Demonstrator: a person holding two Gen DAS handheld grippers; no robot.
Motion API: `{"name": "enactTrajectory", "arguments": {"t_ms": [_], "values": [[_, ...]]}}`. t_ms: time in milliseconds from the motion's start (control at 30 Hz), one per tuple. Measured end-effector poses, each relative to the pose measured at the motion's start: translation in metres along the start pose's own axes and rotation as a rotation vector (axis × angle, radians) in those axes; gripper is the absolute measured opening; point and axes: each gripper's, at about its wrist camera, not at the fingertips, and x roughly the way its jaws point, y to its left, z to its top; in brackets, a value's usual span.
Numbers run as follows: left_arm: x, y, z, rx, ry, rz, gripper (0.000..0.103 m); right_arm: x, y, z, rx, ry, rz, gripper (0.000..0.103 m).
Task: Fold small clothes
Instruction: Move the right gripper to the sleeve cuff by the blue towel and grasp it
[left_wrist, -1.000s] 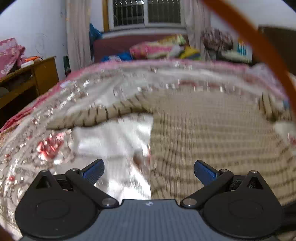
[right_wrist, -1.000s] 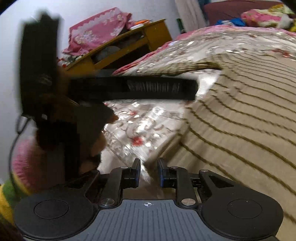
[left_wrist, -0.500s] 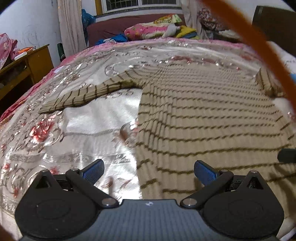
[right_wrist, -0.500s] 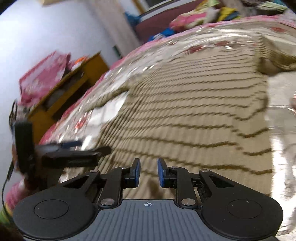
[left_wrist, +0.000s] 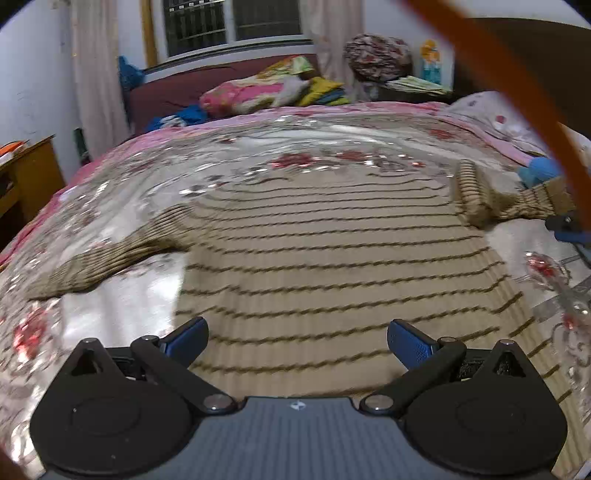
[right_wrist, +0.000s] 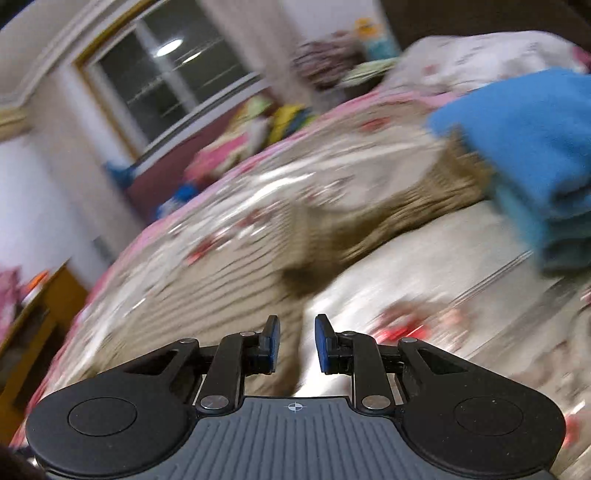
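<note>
A tan sweater with thin dark stripes (left_wrist: 332, 258) lies spread flat on the bed, one sleeve (left_wrist: 110, 254) out to the left, the other (left_wrist: 491, 203) bunched at the right. My left gripper (left_wrist: 297, 338) is wide open and empty above the sweater's near hem. My right gripper (right_wrist: 297, 341) has its blue pads a narrow gap apart with nothing between them; it hovers at the sweater's right edge (right_wrist: 229, 295), near the right sleeve (right_wrist: 399, 206). The right wrist view is blurred.
The sweater lies on a shiny floral bedspread (left_wrist: 295, 155). A folded blue cloth (right_wrist: 535, 147) sits on the bed at the right, next to the sleeve. Pillows and bedding (left_wrist: 273, 92) pile at the headboard. A wooden desk (left_wrist: 26, 173) stands left of the bed.
The left gripper has shifted right, over the sweater's middle. The right gripper has swung right from beside the left one to the sweater's right edge, and its pads have parted slightly.
</note>
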Motion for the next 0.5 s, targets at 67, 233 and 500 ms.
{"name": "enactTrajectory", "arguments": {"t_ms": [67,233,500], "values": [[0.005,-0.01,0.003,0.018,-0.003,-0.022,0.103,0.005,-0.013,0.011,0.03,-0.036,-0.063,0.022],[0.014,-0.029,0.007,0.053,-0.003,-0.068,0.103,0.009,-0.029,0.028,-0.012,-0.133,-0.189,0.022],[0.021,-0.037,0.006,0.041,0.007,-0.125,0.103,0.032,-0.008,0.047,-0.329,-0.247,-0.355,0.029]]}}
